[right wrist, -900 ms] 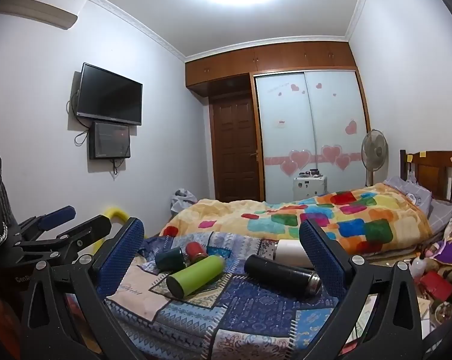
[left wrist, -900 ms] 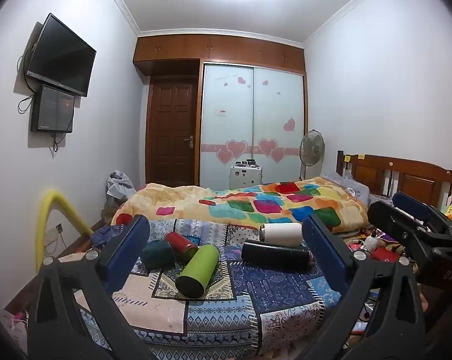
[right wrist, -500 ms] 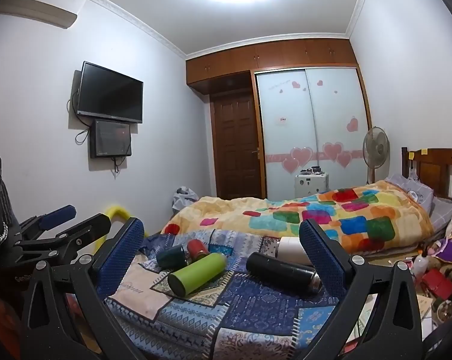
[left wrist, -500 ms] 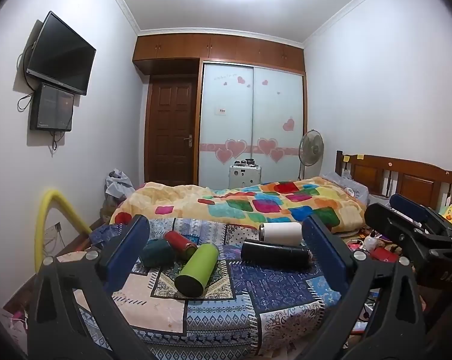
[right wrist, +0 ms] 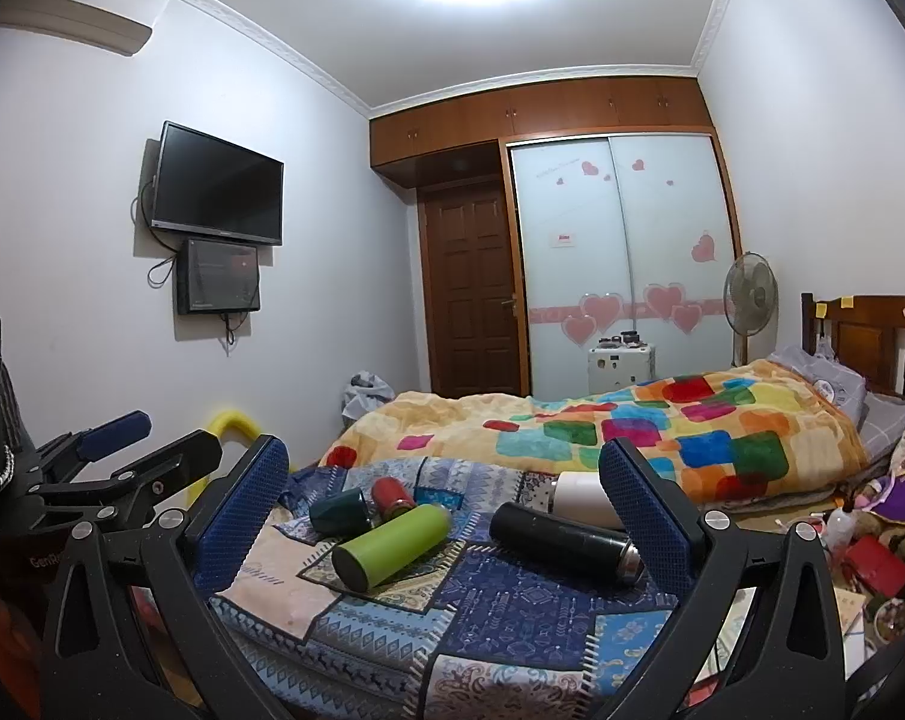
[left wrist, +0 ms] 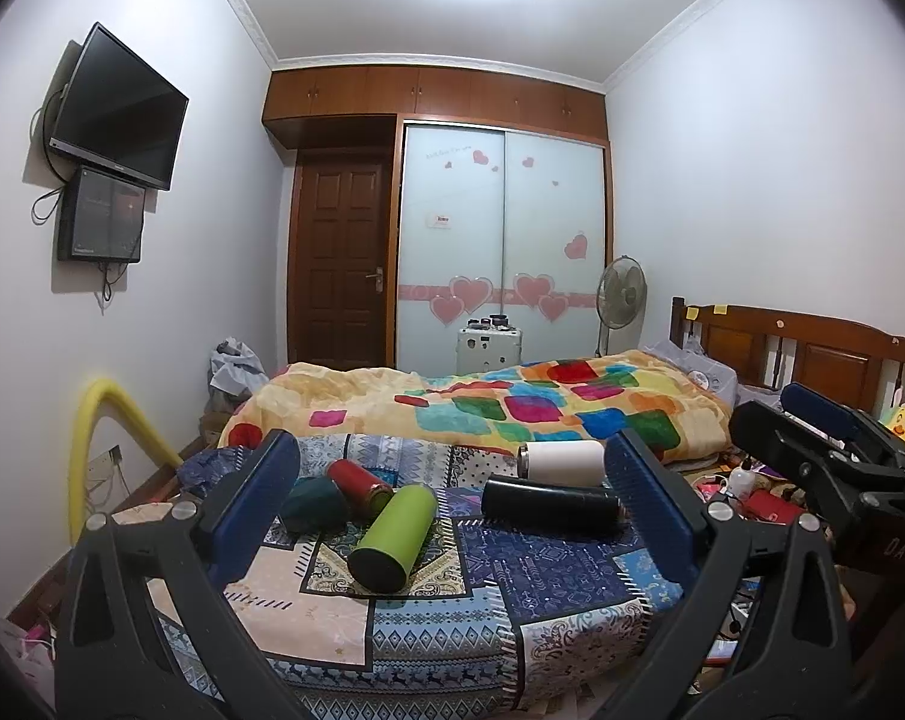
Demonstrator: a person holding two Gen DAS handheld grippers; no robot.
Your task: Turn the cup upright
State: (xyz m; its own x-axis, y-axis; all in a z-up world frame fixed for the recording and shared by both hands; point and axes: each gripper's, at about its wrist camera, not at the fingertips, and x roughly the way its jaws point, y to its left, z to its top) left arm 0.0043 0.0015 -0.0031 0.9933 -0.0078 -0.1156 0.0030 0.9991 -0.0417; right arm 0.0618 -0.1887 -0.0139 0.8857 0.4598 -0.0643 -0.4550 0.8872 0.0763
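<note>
Several cups lie on their sides on a patchwork cloth (left wrist: 512,576) (right wrist: 512,594): a lime green one (left wrist: 392,540) (right wrist: 392,543), a black one (left wrist: 548,504) (right wrist: 560,540), a white one (left wrist: 563,462) (right wrist: 581,498), a red one (left wrist: 356,480) (right wrist: 392,495) and a dark teal one (left wrist: 314,498) (right wrist: 338,513). My left gripper (left wrist: 452,504) is open and empty, held back from the cups. My right gripper (right wrist: 446,510) is open and empty too. Each gripper shows in the other's view, the right one (left wrist: 836,462) and the left one (right wrist: 110,468).
A bed with a colourful blanket (left wrist: 512,408) lies behind the cloth. A yellow foam tube (left wrist: 110,420) arches at the left wall. Clutter (right wrist: 872,540) covers the floor at the right. A fan (left wrist: 620,300), small white cabinet (left wrist: 488,348) and wardrobe stand at the back.
Both views have shifted only slightly; the grippers have drifted a little. The cups have not moved and both grippers stay open.
</note>
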